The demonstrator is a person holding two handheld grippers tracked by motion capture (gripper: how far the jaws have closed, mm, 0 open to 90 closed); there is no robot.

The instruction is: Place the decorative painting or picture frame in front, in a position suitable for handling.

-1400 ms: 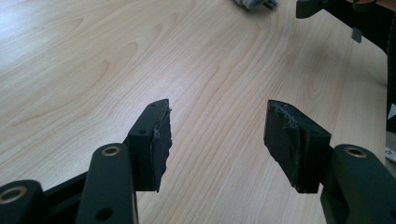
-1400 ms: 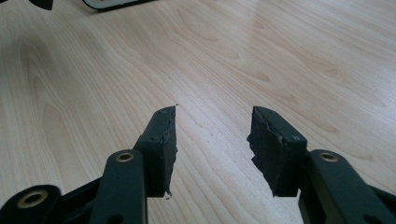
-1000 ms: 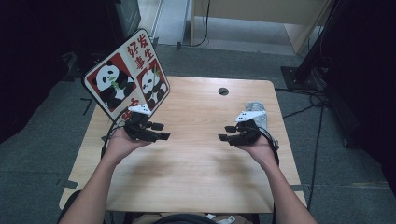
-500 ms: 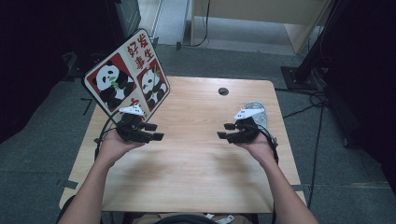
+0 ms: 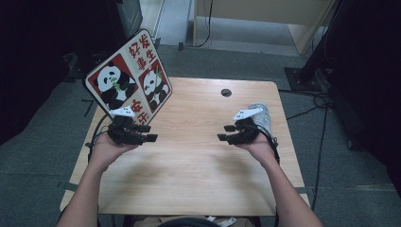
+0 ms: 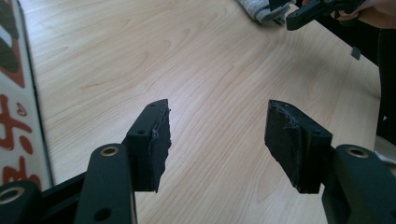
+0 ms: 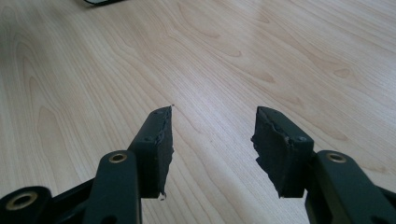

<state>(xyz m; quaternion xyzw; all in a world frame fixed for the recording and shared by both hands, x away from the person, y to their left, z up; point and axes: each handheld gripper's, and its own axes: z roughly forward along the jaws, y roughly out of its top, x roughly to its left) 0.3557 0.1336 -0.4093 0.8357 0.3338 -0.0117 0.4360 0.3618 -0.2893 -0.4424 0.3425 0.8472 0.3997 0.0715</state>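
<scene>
A: How are the two tools held?
B: The left gripper (image 5: 150,134) is held with jaws apart above the table (image 5: 189,179), nothing between. The right gripper (image 5: 225,133) is likewise parted, having just been opening.
A: And beyond?
B: A grey cloth (image 5: 262,115) is seen just behind the right gripper; a panda board (image 5: 127,78) is propped at the far left.

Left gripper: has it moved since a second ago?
Yes. In the high view the left gripper has slid left along the table, away from the right gripper and closer to the panda board.
</scene>
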